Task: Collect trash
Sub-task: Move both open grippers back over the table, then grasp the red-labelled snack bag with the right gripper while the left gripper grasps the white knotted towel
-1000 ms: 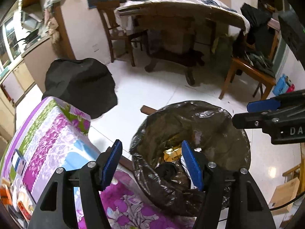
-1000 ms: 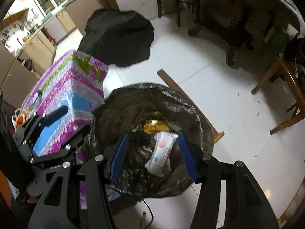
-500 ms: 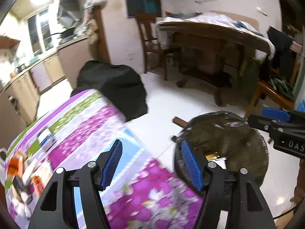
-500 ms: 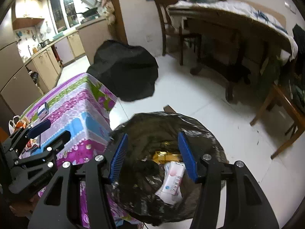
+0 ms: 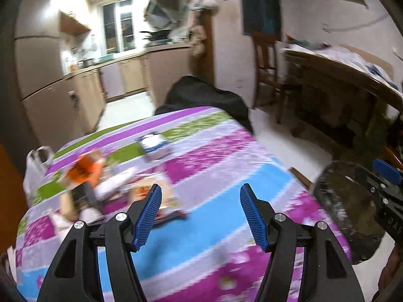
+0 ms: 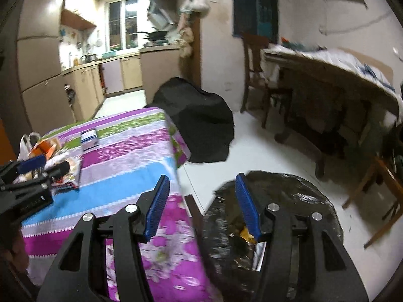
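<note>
Only one scrap of lettering can be made out: the pale letters "DAS" are seen on the black body of the right gripper (image 5: 386,176), at the right edge of the left wrist view. Print on the packets (image 6: 60,161) on the flowered tablecloth (image 6: 131,156) is blurred beyond reading.

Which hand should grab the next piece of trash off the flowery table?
Probably the left gripper. Its open fingers hang over the tablecloth close to the pile of wrappers, while the open right gripper sits at the table edge above the trash bag.
</note>
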`<state>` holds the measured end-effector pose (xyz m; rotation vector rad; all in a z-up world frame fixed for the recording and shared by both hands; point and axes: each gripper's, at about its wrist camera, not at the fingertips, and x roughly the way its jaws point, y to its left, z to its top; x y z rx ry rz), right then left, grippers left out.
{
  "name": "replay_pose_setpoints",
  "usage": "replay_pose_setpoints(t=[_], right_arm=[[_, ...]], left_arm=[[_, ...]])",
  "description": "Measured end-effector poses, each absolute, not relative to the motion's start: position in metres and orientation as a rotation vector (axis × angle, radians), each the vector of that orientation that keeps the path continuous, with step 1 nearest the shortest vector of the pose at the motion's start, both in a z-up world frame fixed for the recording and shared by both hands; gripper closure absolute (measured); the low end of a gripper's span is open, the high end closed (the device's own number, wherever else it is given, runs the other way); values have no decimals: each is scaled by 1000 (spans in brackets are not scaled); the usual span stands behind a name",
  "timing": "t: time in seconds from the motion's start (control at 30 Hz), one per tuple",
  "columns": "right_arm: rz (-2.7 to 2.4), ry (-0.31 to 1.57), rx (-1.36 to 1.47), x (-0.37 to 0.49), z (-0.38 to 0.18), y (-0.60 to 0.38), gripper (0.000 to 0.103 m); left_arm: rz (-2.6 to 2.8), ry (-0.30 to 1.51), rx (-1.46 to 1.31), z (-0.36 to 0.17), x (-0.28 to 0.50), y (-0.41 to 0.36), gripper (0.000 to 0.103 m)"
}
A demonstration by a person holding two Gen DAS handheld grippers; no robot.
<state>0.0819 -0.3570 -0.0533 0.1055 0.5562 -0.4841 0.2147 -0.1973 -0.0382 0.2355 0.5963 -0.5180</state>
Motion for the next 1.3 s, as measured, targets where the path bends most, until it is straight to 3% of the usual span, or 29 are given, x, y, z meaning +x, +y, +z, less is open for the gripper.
replay_pose_setpoints(t=[0.4, 0.57, 0.67, 0.73, 1.3], right_arm=[[-266, 609, 17, 147, -64, -279, 51], [-139, 667, 27, 178, -69, -250, 51], [-63, 716, 68, 197, -74, -238, 46], [-44, 725, 79, 207, -77, -232, 34], [72, 916, 165, 282, -111, -219, 30]], left_arm=[[-263, 667, 83, -57, 246, -40, 36], [-260, 685, -4, -72, 250, 7, 23], [-265, 706, -25, -84, 254, 15, 23], [-272, 727, -36, -90, 259, 18, 23], [-342, 856, -146, -114, 317, 8, 25]])
